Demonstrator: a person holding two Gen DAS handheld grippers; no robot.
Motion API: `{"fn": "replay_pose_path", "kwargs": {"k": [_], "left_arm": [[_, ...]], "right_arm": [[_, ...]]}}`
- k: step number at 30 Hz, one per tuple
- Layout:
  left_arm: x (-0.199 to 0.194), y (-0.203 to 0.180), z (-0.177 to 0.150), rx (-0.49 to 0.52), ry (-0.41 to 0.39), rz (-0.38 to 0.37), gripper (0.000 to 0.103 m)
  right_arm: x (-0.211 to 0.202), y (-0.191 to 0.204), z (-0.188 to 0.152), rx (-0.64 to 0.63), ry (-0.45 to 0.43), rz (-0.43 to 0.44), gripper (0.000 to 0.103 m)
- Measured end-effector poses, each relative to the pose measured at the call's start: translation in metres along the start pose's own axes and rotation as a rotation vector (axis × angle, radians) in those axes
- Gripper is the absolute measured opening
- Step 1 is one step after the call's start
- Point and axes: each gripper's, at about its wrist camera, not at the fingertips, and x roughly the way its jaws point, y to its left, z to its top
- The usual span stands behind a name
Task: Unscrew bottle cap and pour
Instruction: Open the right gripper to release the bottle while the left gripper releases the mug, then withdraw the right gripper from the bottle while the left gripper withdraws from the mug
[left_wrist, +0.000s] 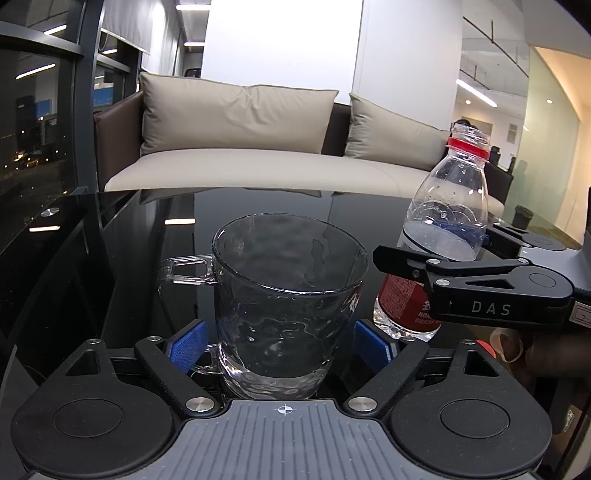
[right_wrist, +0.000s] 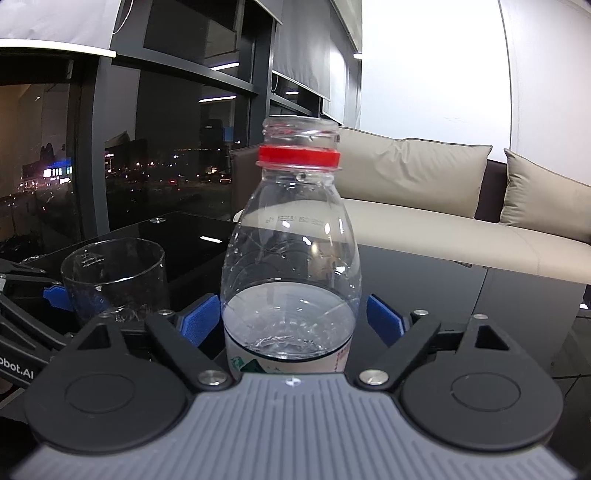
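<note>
Black glass table carries a glass mug with an uncapped bottle just right of it. Left gripper straddles the mug, pads apart from it; right gripper stands wide around the bottle.

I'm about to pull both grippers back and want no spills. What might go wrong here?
1. The bottle stands uncapped and part full between the right gripper pads, which look clear of it; a snag on retreat could tip it.
2. The glass mug holds water between the open left gripper pads; catching its handle could drag it across the glossy table.
</note>
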Motion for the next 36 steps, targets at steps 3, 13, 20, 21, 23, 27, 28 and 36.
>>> {"fn": "replay_pose_path", "kwargs": {"k": [3,13,20,21,23,27,28,36], "left_arm": [[0.0,0.0,0.0,0.001,-0.006,0.007,0.095],[-0.001,-0.003,0.0,0.007,-0.008,0.003,0.099],[-0.003,-0.003,0.0,0.009,-0.014,0.0,0.102],[-0.004,-0.003,0.001,0.008,-0.015,-0.001,0.102],[-0.005,-0.003,0.0,0.006,-0.017,-0.002,0.102],[-0.007,-0.004,0.0,0.008,-0.02,0.0,0.102],[-0.008,-0.005,0.0,0.009,-0.022,-0.001,0.102],[-0.013,-0.007,-0.001,0.016,-0.032,0.001,0.102]], "right_arm": [[-0.001,-0.002,-0.001,0.008,0.001,-0.003,0.094],[-0.003,-0.007,-0.001,0.046,0.007,-0.018,0.1],[-0.005,-0.007,-0.001,0.05,0.01,-0.017,0.102],[-0.005,-0.007,-0.001,0.051,0.01,-0.018,0.103],[-0.006,-0.007,-0.001,0.052,0.01,-0.018,0.103],[-0.007,-0.007,-0.001,0.057,0.013,-0.018,0.103],[-0.008,-0.007,-0.002,0.059,0.013,-0.018,0.103],[-0.012,-0.004,-0.001,0.059,0.015,-0.009,0.103]]}}
